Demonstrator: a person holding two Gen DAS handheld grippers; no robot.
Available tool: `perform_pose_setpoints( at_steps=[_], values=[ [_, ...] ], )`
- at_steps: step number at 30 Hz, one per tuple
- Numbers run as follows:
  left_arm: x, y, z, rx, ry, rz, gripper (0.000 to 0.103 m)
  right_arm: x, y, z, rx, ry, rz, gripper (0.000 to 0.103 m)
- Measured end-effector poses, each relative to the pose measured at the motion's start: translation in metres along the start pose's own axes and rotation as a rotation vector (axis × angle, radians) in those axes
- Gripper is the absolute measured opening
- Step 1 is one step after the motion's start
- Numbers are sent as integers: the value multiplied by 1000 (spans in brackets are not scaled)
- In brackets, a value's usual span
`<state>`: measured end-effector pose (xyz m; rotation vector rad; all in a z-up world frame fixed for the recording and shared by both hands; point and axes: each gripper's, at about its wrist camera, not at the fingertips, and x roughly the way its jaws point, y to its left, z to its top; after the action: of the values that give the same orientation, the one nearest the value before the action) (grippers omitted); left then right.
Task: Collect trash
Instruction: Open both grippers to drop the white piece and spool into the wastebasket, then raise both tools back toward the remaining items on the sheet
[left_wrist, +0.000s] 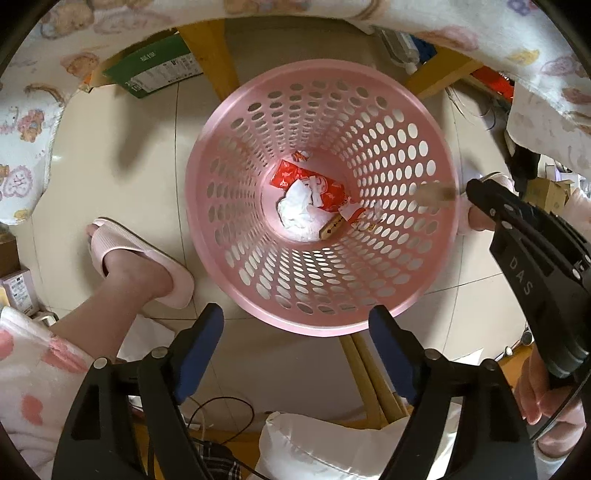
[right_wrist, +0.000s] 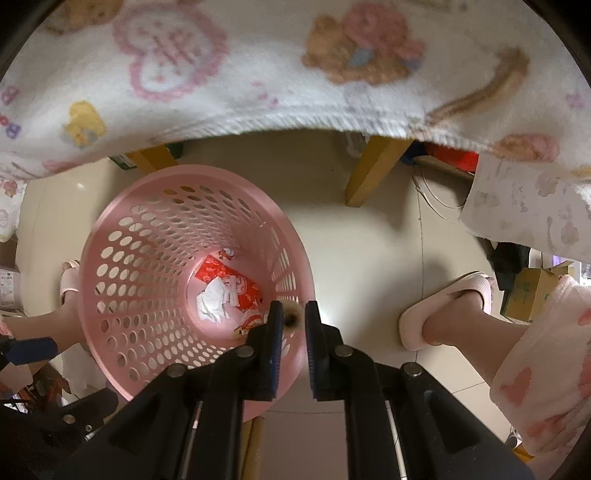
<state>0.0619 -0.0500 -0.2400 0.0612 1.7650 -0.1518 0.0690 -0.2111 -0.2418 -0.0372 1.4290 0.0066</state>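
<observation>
A pink perforated waste basket (left_wrist: 221, 155) stands on the tiled floor; it also shows in the right wrist view (right_wrist: 110, 229). At its bottom lie red wrappers (left_wrist: 291, 175) and a crumpled white tissue (left_wrist: 297, 208), also in the right wrist view (right_wrist: 212, 299). My left gripper (left_wrist: 295, 325) is open and empty above the basket's near rim. My right gripper (right_wrist: 293, 317) is shut on a small brown fuzzy scrap (right_wrist: 293, 315) and holds it over the basket's right rim. In the left wrist view the scrap (left_wrist: 434, 194) shows blurred at the right gripper's tip.
A patterned tablecloth (right_wrist: 258, 74) hangs above. Yellow wooden table legs (right_wrist: 373, 170) stand behind the basket. The person's feet in pink slippers (left_wrist: 144, 258) (right_wrist: 447, 306) flank the basket. A green box (left_wrist: 155, 66) and cardboard boxes (right_wrist: 535, 291) lie on the floor.
</observation>
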Motion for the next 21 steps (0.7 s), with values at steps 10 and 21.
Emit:
perform_pose_setpoints(
  at_steps=[10, 21],
  values=[
    [-47, 2, -5, 7, -155, 65, 79, -50, 14, 0, -27, -119, 43, 34],
    [-145, 29, -26, -35, -528, 36, 79, -144, 7, -5, 15, -356, 173, 49]
  ],
)
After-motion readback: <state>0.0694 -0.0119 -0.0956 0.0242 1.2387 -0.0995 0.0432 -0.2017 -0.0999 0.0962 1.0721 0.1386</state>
